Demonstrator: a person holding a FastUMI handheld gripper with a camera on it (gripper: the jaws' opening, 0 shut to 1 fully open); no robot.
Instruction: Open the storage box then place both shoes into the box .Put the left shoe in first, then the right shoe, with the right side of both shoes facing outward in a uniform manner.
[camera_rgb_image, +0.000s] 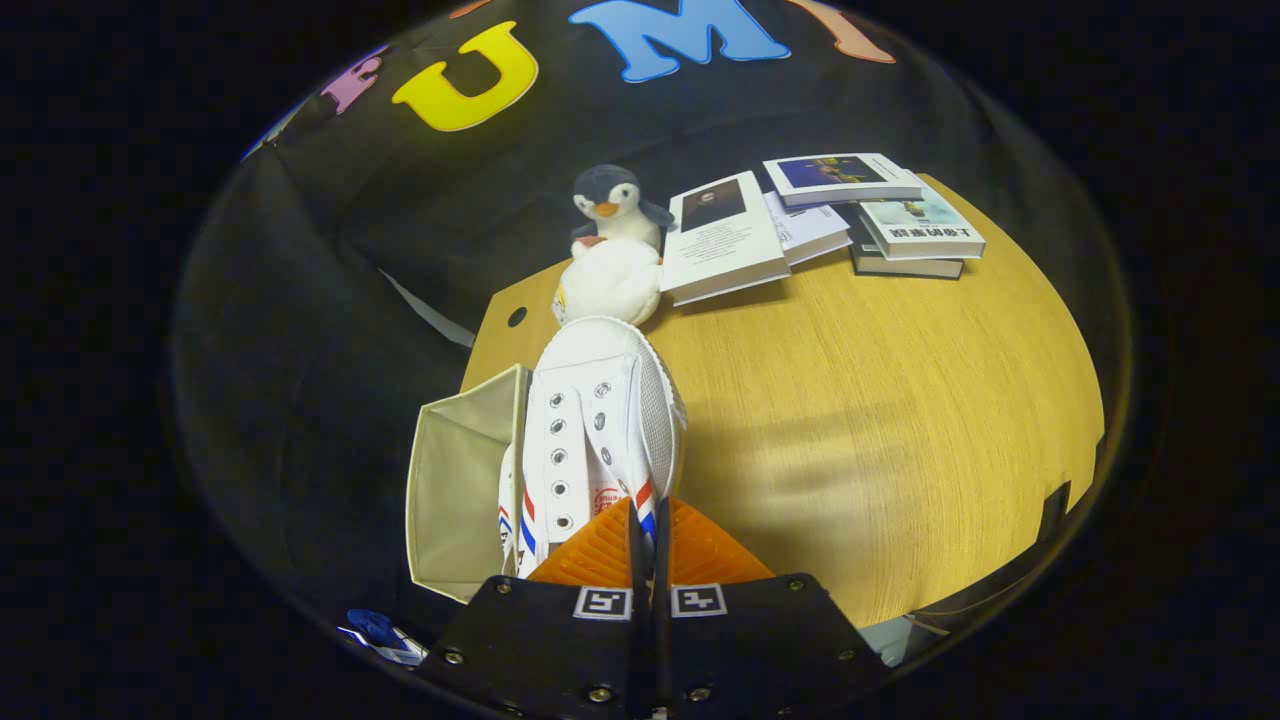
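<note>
The big wooden bench (880, 420) fills the right of the frame. The open storage box (460, 490) sits at lower left, at the bench's edge. A white shoe (600, 420) hangs in the middle, just right of the box. Its long side points straight away from the hand-held gripper (648, 540), toe far. The fingers are pinched tight on the shoe's heel end. I think the shoe must go left and down into the box.

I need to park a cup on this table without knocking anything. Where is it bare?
The wooden table is bare beside the white shoe and nearer than the books. It is crowded at the far side: plush penguin, books. The fabric box flanks the shoe, which the fingers are closed on.
</note>
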